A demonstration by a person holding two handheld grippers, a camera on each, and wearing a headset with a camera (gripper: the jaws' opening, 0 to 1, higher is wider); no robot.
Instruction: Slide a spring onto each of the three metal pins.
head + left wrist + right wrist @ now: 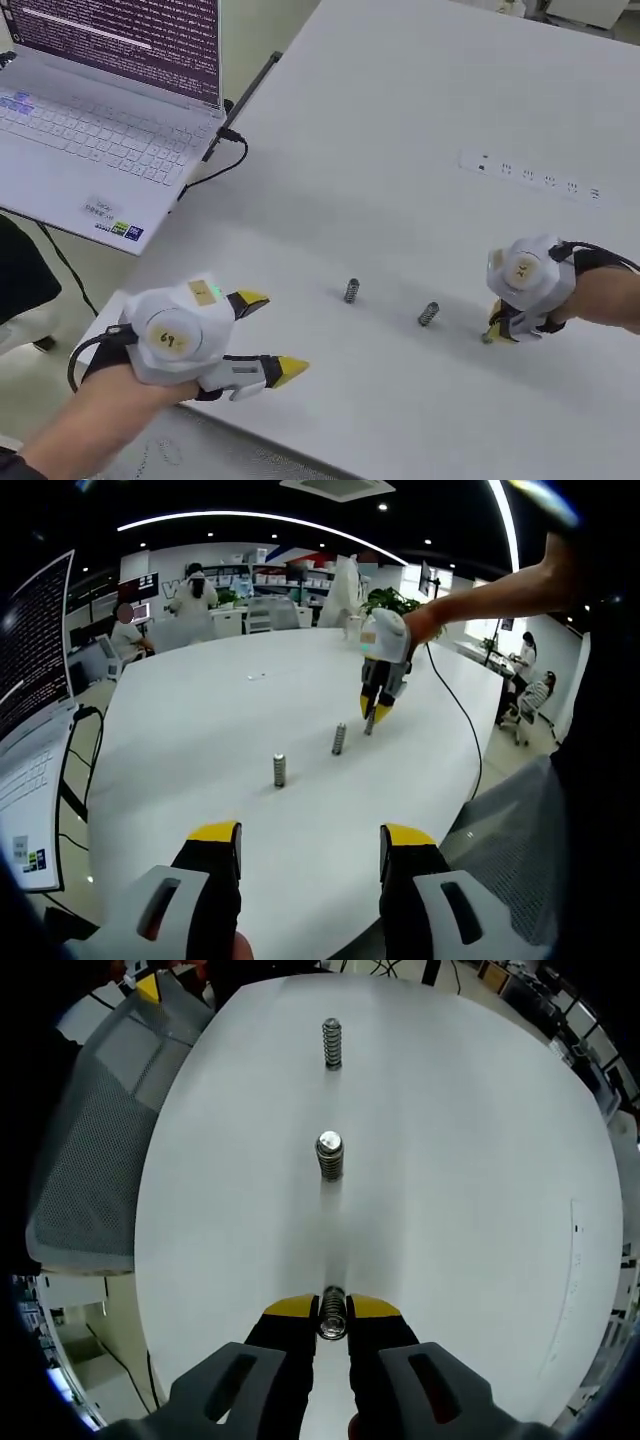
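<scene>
The jaws of our right gripper (331, 1308) pinch a small spring (331, 1327): light, squashy, likely to flick away, so we grip mid-coil gently. Left gripper (312, 842) jaws gape wide.

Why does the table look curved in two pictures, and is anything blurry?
Left gripper view: the fisheye lens bows the table and ceiling lights. Right gripper view: same bowing, the spring between the right tongs looks sharp. Head view: undistorted, softly lit.

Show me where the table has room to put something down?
The big bare stretch of table between the laptop and the socket strip is free. So is the patch between the left gripper and the nearest spring. It's crowded along the spring row, where the right gripper pinches the end spring.
</scene>
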